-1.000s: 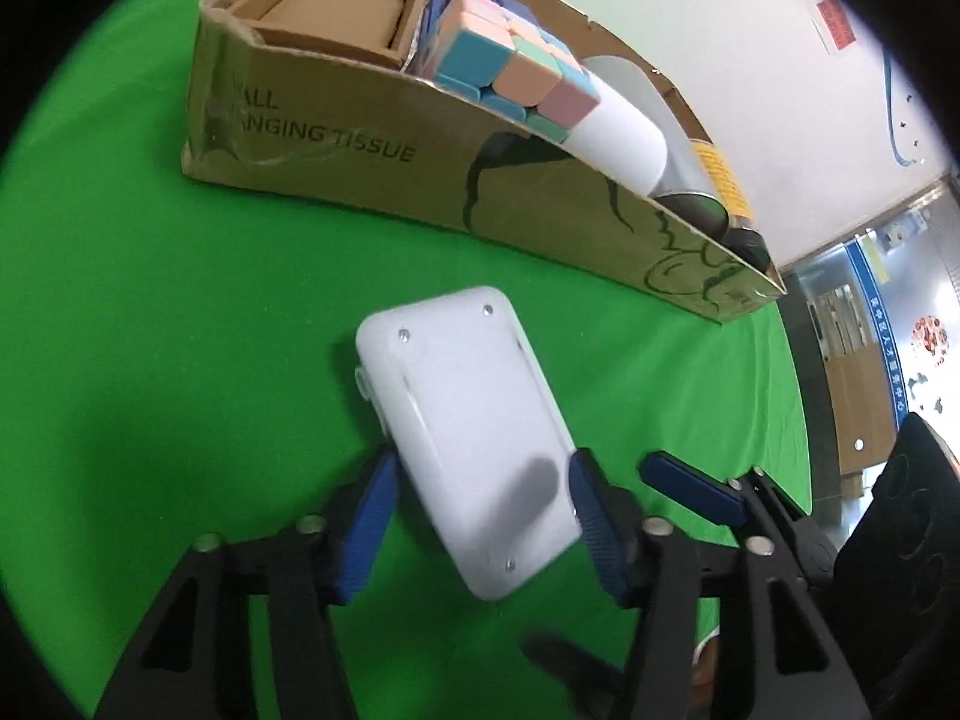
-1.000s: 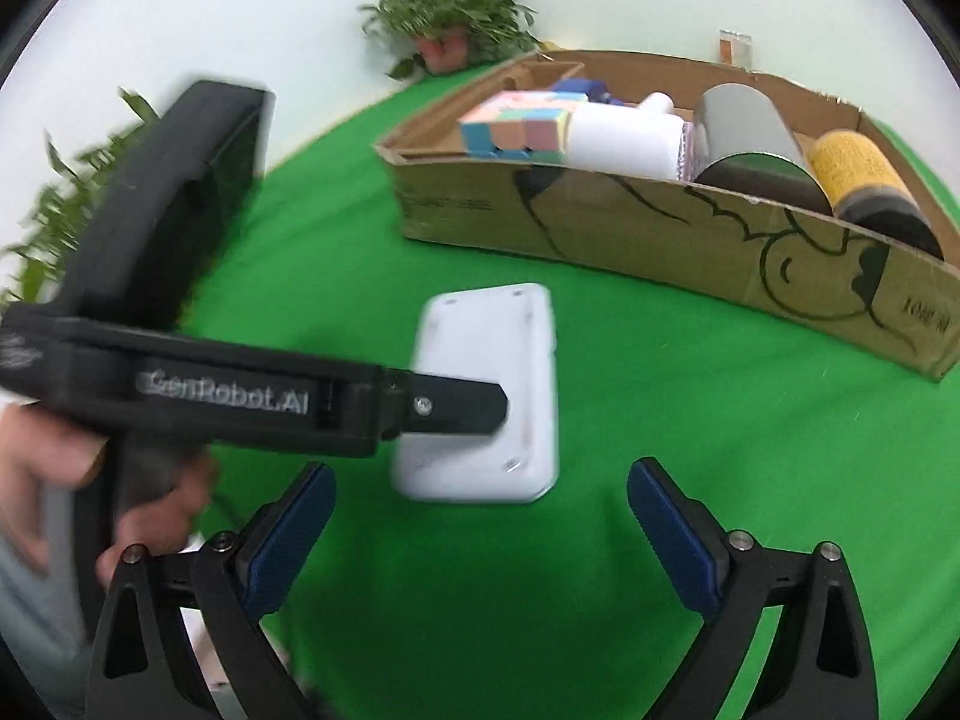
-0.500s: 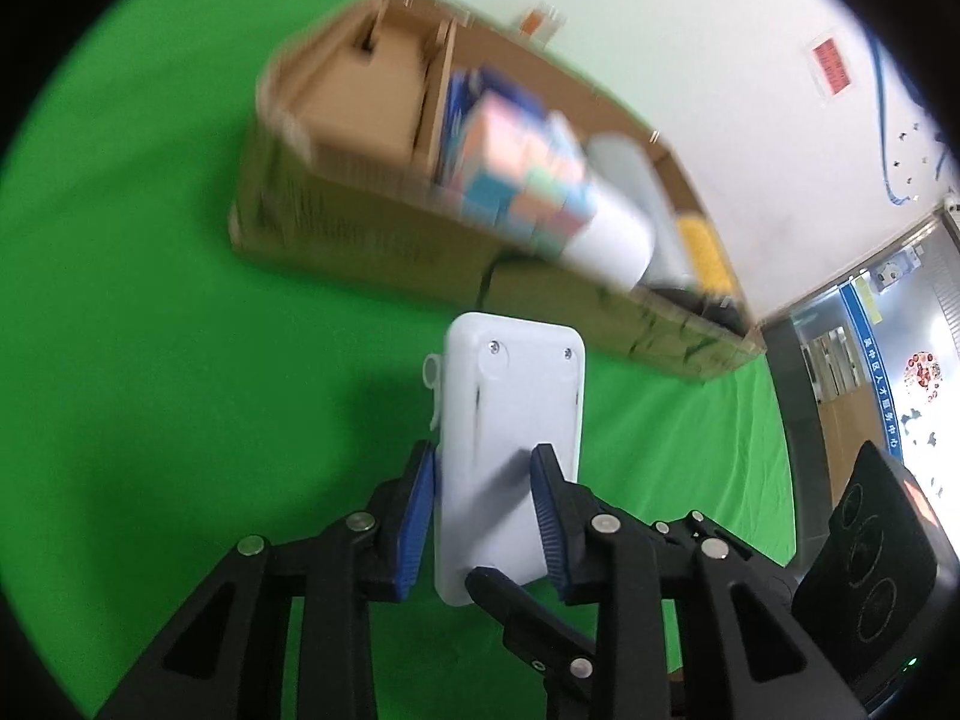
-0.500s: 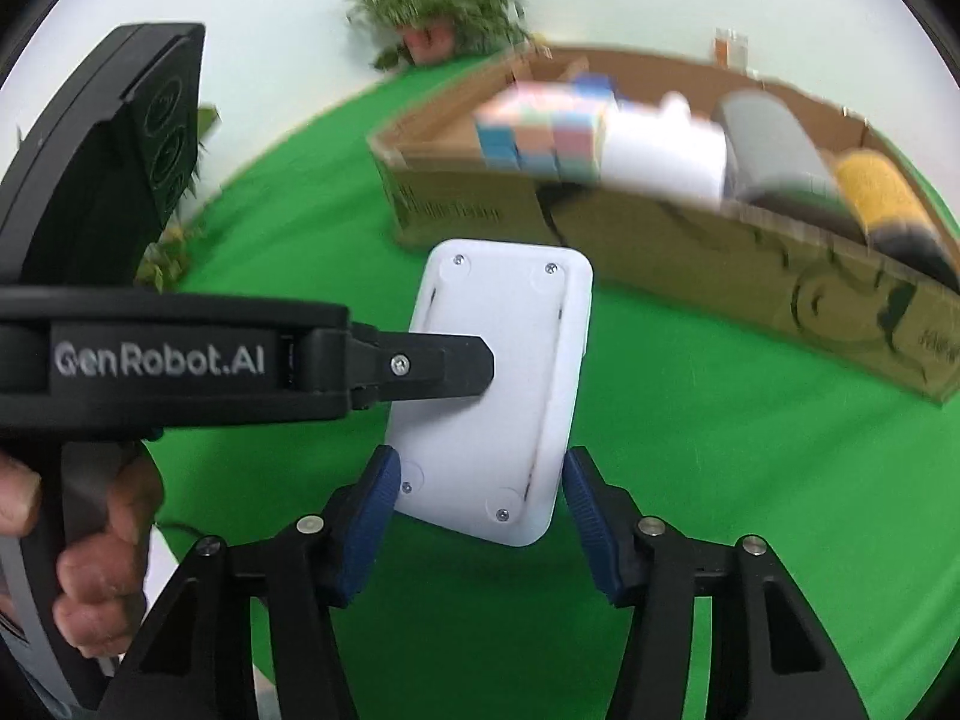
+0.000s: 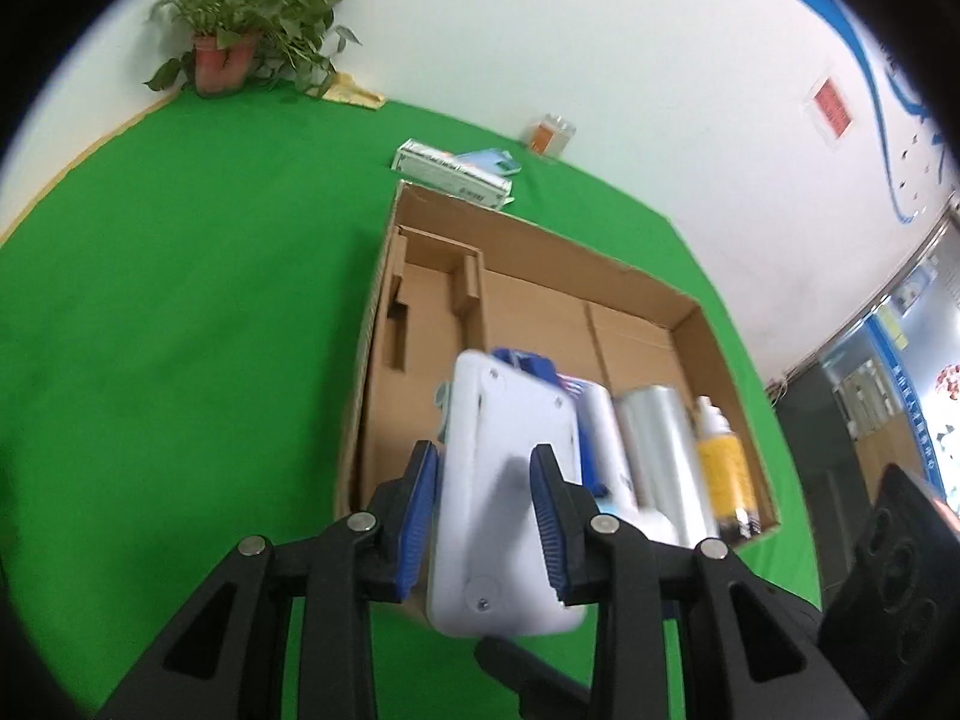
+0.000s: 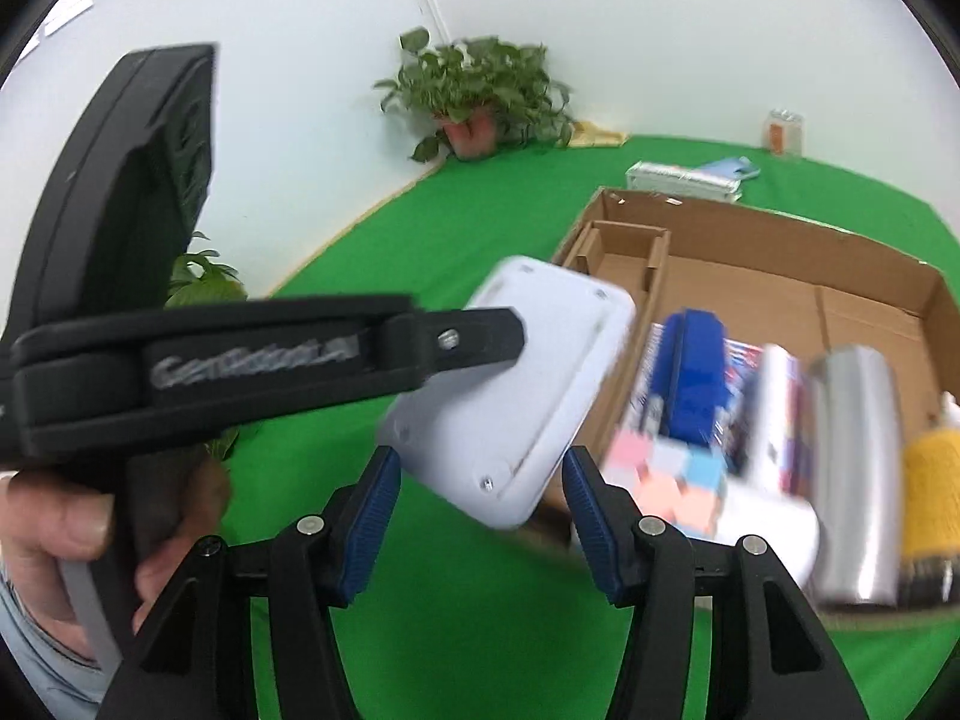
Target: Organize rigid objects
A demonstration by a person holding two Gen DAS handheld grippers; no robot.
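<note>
Left wrist view: the left gripper (image 5: 485, 504) is clenched on the white device (image 5: 501, 492), its blue pads pressing both long edges near the lower half. The jaws have just been closing, with the device between them. The device is held in the air, above the near wall of the cardboard box (image 5: 636, 300) that sits on the green cloth (image 5: 180, 312). Its long axis runs along the fingers, away from the camera, the far end tipped a little leftward, and its screwed back faces the lens. Beyond it in the box lie a white bottle (image 5: 606, 450), a silver cylinder (image 5: 657, 438) and a yellow bottle (image 5: 723, 462), side by side.

Right wrist view: the right gripper (image 6: 480, 504) has its pads on either side of the device's (image 6: 510, 396) near end; its jaws have also just been closing, and they appear to grasp it, though blur softens the contact. The left gripper's finger lies across the device's upper left part. Here the long axis slants from lower left up to the right. A pastel cube (image 6: 666, 480) and a blue object (image 6: 693, 384) sit in the box just right of it. A potted plant (image 6: 474, 90) stands in the corner.
</note>
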